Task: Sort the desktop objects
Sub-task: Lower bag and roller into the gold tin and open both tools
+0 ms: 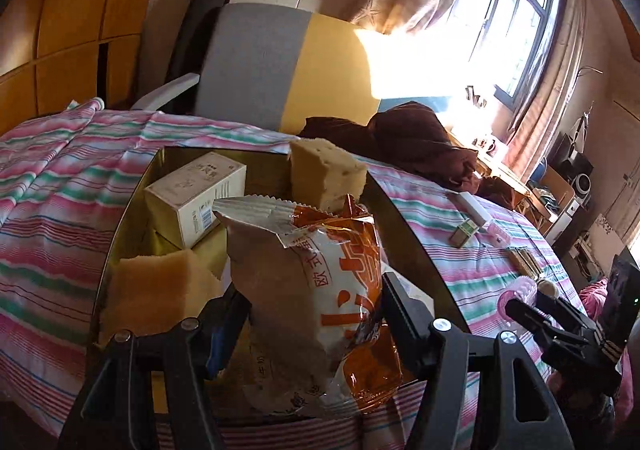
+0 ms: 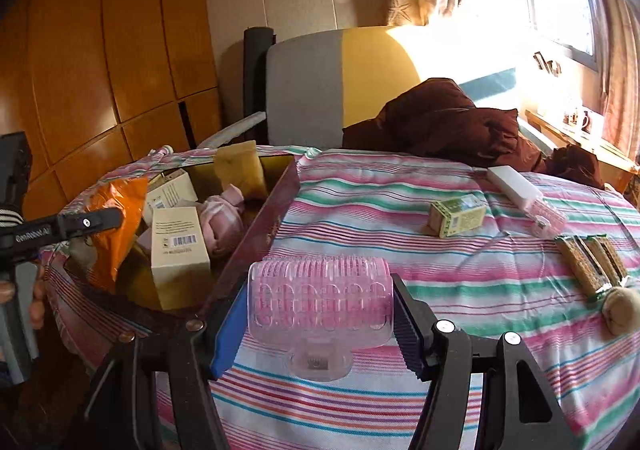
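My left gripper (image 1: 312, 290) is shut on an orange and white snack bag (image 1: 320, 262) and holds it upright over a gold tin (image 1: 132, 202). The tin holds a white carton (image 1: 196, 194) and two sponge blocks (image 1: 324, 170). My right gripper (image 2: 320, 298) is shut on a pink hair roller (image 2: 320, 290), just right of the tin's rim (image 2: 260, 226) and above the striped cloth (image 2: 400, 210). In the right wrist view the left gripper (image 2: 92, 222) and the bag (image 2: 116, 226) show at the far left. A cream box (image 2: 176, 246) and a pink cloth (image 2: 224, 218) also lie in the tin.
On the cloth to the right lie a small green box (image 2: 456, 216), a long white box (image 2: 512, 180), another pink roller (image 2: 550, 218), a gold wrapped pack (image 2: 592, 262) and a beige round thing (image 2: 622, 310). A brown garment (image 2: 448, 122) and a chair (image 2: 320, 90) stand behind.
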A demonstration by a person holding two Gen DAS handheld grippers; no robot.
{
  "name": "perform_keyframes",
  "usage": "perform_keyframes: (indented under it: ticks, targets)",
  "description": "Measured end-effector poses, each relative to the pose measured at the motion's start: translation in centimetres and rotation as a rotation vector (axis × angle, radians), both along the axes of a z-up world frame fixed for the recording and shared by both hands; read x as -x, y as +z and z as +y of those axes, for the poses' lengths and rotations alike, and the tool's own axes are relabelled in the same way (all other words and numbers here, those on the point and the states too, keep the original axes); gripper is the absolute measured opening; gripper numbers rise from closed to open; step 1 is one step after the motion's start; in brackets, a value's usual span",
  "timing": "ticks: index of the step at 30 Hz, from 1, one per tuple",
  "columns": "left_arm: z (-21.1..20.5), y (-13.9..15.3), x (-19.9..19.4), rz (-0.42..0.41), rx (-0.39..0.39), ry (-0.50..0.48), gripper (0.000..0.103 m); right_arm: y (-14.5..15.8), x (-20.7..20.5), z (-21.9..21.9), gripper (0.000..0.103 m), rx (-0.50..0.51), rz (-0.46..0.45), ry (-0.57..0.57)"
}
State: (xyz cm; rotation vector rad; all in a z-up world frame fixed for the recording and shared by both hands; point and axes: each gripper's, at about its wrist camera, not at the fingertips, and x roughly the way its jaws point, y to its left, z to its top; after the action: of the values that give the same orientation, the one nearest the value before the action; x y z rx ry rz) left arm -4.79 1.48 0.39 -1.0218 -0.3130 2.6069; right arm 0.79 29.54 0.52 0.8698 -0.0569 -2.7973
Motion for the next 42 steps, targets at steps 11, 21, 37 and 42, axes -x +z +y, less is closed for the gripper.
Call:
perform_keyframes:
  ticks: [11, 21, 37, 42]
  targets:
    - [-1.5, -1.5, -1.2, 0.01, -0.049, 0.0, 0.068, 2.1, 6.7, -5.7, 0.066, -0.007, -0.029, 0.119]
    - [-2.3, -0.6, -2.7, 0.107, -0.062, -0.017, 0.069, 1.2, 13.5, -9.4, 0.066, -0.058, -0.121, 0.146]
    - [-4.4, -0.6, -3.2, 0.122, -0.149, 0.025, 0.069, 2.4, 15.4, -13.2, 0.066, -0.052, -0.114, 0.244]
    - [-5.1, -0.2, -3.5, 0.134, -0.16, 0.041, 0.069, 1.7, 16.1, -17.0, 0.066, -0.072, -0.171, 0.345]
